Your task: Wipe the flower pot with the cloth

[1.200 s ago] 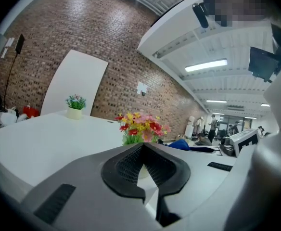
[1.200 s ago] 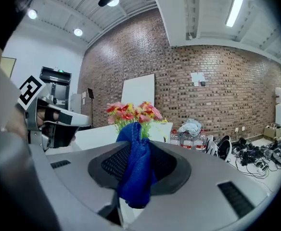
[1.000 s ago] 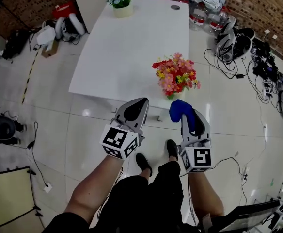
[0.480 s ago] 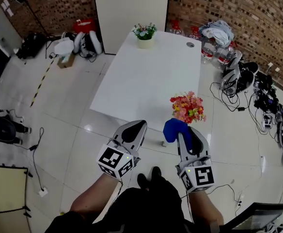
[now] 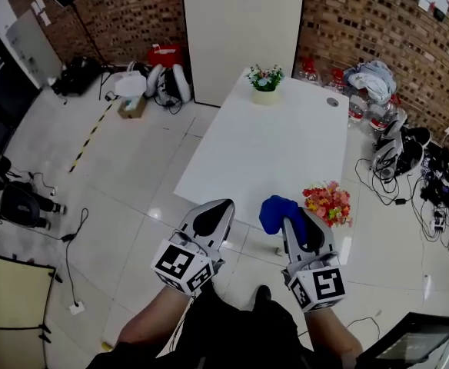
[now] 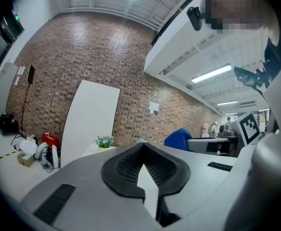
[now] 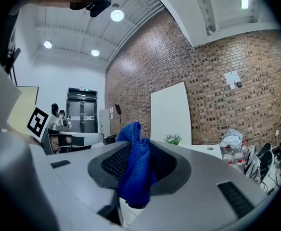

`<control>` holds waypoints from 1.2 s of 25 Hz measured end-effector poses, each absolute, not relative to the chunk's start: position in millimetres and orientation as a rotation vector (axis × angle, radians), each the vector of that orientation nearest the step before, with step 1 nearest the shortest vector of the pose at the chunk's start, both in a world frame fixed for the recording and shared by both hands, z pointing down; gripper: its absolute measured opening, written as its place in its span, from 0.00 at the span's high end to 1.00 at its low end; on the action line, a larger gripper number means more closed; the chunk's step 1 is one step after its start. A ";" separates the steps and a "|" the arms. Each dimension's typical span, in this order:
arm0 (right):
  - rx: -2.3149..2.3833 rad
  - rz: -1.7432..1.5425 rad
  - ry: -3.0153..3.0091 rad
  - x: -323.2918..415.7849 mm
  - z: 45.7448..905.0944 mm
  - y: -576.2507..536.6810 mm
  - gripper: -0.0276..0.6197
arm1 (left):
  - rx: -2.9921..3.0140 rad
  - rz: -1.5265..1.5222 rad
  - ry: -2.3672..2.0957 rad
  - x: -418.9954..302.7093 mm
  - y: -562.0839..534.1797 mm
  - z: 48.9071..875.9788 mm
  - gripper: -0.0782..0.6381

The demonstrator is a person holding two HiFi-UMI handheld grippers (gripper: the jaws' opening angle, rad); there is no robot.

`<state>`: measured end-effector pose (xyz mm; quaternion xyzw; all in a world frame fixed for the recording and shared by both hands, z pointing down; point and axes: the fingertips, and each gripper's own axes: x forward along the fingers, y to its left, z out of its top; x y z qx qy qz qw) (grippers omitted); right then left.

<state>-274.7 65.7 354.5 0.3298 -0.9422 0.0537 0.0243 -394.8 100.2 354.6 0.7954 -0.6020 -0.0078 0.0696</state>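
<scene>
- Left hand-held gripper: short of the tabletop's near edge, over the floor; jaws closed together, nothing between them.
- Right hand-held gripper: also short of the near edge, clamped on the cloth.
- Cloth: blue, pinched by a fold, with its bulk bunched loose above the jaw tips.
- Flower pot: red and pink blooms, at the tabletop's near right corner, close to the edge; the pot is mostly hidden under the flowers.
- Second flower pot: small, cream, at the tabletop's far end, well apart from both grippers. I cannot tell which pot the task means.
- Risk: wiping the corner pot one-handed could nudge it off the tabletop's edge.
- Risk: my narrow pinch may let the cloth slip out under rubbing.
- Risk: my closed left jaws must open before they can steady a pot.
</scene>
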 end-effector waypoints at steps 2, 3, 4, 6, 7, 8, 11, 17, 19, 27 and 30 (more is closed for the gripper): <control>1.051 0.138 -2.917 -291.9 344.3 59.0 0.81 | 2.400 -0.025 -1.812 -414.2 96.0 348.3 0.90; 1.086 0.131 -2.915 -299.7 340.0 55.9 0.81 | 2.406 -0.024 -1.802 -424.1 95.1 347.2 0.90; 1.125 0.130 -2.911 -307.7 336.0 54.2 0.81 | 2.415 -0.026 -1.784 -434.2 95.5 346.4 0.90; 1.181 0.123 -2.902 -326.0 329.2 54.9 0.81 | 2.447 -0.037 -1.745 -455.1 98.6 341.9 0.90; 1.195 0.113 -2.896 -335.9 326.8 55.9 0.81 | 2.464 -0.043 -1.732 -465.7 99.8 338.6 0.90; 1.208 0.105 -2.889 -345.5 325.1 56.7 0.81 | 2.476 -0.050 -1.721 -476.0 100.2 335.6 0.90; 1.278 0.109 -2.873 -367.8 322.3 59.2 0.81 | 2.495 -0.065 -1.678 -500.6 98.8 333.9 0.90; 1.392 0.136 -2.828 -395.8 327.4 65.2 0.81 | 2.550 -0.072 -1.569 -526.5 90.7 340.7 0.90; 1.396 0.112 -2.821 -400.2 326.5 58.3 0.81 | 2.567 -0.078 -1.554 -529.9 78.5 339.1 0.90; 1.496 0.102 -2.799 -402.0 319.0 10.6 0.81 | 2.634 -0.030 -1.485 -536.1 19.6 333.5 0.90; 1.536 0.099 -2.781 -395.4 317.5 -8.6 0.81 | 2.680 -0.016 -1.445 -530.7 -3.9 329.1 0.90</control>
